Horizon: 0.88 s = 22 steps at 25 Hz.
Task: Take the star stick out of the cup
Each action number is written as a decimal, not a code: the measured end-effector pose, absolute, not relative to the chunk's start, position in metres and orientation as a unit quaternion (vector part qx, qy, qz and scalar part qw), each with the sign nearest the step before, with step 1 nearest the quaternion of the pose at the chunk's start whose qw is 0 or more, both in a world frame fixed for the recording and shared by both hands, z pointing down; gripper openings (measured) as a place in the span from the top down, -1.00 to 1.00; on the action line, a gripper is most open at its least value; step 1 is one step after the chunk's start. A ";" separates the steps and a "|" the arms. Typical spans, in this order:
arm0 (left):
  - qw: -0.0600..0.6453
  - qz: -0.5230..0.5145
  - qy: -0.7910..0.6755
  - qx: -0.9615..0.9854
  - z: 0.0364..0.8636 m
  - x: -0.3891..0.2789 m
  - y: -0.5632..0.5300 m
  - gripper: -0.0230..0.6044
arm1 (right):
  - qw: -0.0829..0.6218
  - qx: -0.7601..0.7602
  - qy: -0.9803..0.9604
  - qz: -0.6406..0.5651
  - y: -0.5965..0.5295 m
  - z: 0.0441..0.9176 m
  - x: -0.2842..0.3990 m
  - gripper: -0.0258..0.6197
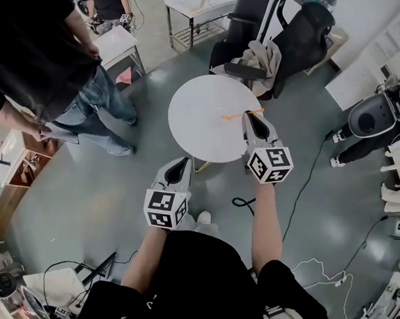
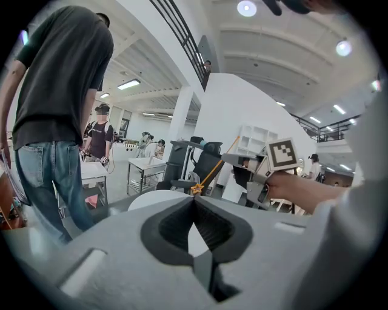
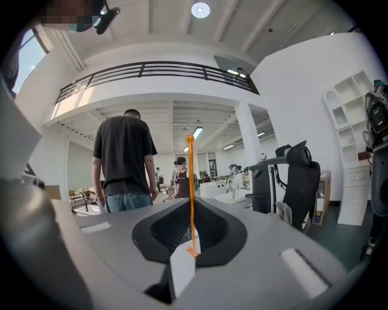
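The orange star stick (image 1: 238,115) lies nearly level over the round white table (image 1: 201,132), with its star end pointing left. My right gripper (image 1: 253,115) is shut on its other end at the table's right rim. In the right gripper view the stick (image 3: 191,181) rises straight up from between the jaws (image 3: 192,203). From the left gripper view I see the star (image 2: 196,189) just past my own jaw tips, and the right gripper (image 2: 242,160) holding the stick. My left gripper (image 1: 181,161) hangs at the table's near edge, shut and empty (image 2: 194,203). No cup shows in any view.
A person in a black T-shirt and jeans (image 1: 58,63) stands left of the table. A black office chair with draped cloth (image 1: 271,53) is behind it. A white robot (image 1: 380,117) stands at the right. Cables (image 1: 305,186) run over the grey floor.
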<state>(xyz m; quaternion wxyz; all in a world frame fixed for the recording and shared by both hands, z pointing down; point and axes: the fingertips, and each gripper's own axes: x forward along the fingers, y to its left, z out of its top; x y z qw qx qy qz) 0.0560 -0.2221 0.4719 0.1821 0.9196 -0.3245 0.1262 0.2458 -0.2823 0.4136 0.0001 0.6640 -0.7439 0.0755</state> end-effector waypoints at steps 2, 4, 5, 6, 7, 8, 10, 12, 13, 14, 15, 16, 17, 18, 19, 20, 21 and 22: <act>0.182 0.120 -0.323 0.921 0.469 0.059 -0.219 0.92 | 0.004 0.659 -0.749 0.066 -0.266 0.402 0.237 0.86; 0.181 0.113 -0.320 0.923 0.466 0.061 -0.216 0.92 | 0.009 0.659 -0.749 0.061 -0.247 0.393 0.231 0.86; 0.181 0.110 -0.319 0.924 0.465 0.062 -0.214 0.92 | 0.010 0.660 -0.749 0.061 -0.238 0.390 0.228 0.86; 0.181 0.107 -0.318 0.925 0.463 0.063 -0.212 0.92 | 0.011 0.660 -0.749 0.061 -0.228 0.387 0.226 0.86; 0.181 0.105 -0.317 0.925 0.462 0.064 -0.211 0.92 | 0.013 0.660 -0.749 0.060 -0.219 0.384 0.223 0.86; 0.181 0.103 -0.316 0.926 0.462 0.066 -0.210 0.92 | 0.014 0.659 -0.749 0.059 -0.211 0.381 0.221 0.86; 0.182 0.102 -0.314 0.926 0.461 0.069 -0.209 0.92 | 0.006 0.661 -0.748 0.059 -0.195 0.375 0.218 0.86; 0.183 0.101 -0.312 0.927 0.461 0.073 -0.207 0.92 | -0.006 0.664 -0.745 0.062 -0.178 0.371 0.215 0.86; 0.183 0.100 -0.310 0.927 0.461 0.076 -0.205 0.92 | -0.005 0.666 -0.743 0.063 -0.169 0.371 0.215 0.86; 0.182 0.100 -0.307 0.929 0.461 0.080 -0.203 0.92 | 0.001 0.668 -0.741 0.062 -0.161 0.371 0.215 0.86; 0.180 0.100 -0.304 0.930 0.461 0.084 -0.202 0.92 | 0.006 0.670 -0.740 0.062 -0.153 0.372 0.215 0.86; 0.178 0.100 -0.302 0.931 0.460 0.088 -0.202 0.92 | 0.008 0.671 -0.739 0.063 -0.147 0.372 0.214 0.86; 0.174 0.100 -0.300 0.932 0.459 0.090 -0.201 0.92 | 0.005 0.671 -0.739 0.064 -0.141 0.373 0.214 0.86; 0.171 0.100 -0.299 0.933 0.457 0.092 -0.201 0.92 | 0.002 0.672 -0.738 0.065 -0.136 0.374 0.213 0.86; 0.167 0.099 -0.298 0.934 0.456 0.094 -0.200 0.92 | -0.001 0.673 -0.736 0.067 -0.131 0.376 0.212 0.86; 0.165 0.099 -0.297 0.935 0.454 0.096 -0.197 0.92 | -0.004 0.675 -0.735 0.069 -0.125 0.377 0.212 0.86; 0.162 0.100 -0.295 0.936 0.453 0.098 -0.194 0.92 | -0.006 0.676 -0.734 0.071 -0.121 0.379 0.211 0.86; 0.160 0.101 -0.293 0.937 0.452 0.100 -0.191 0.92 | -0.008 0.676 -0.734 0.072 -0.117 0.380 0.210 0.86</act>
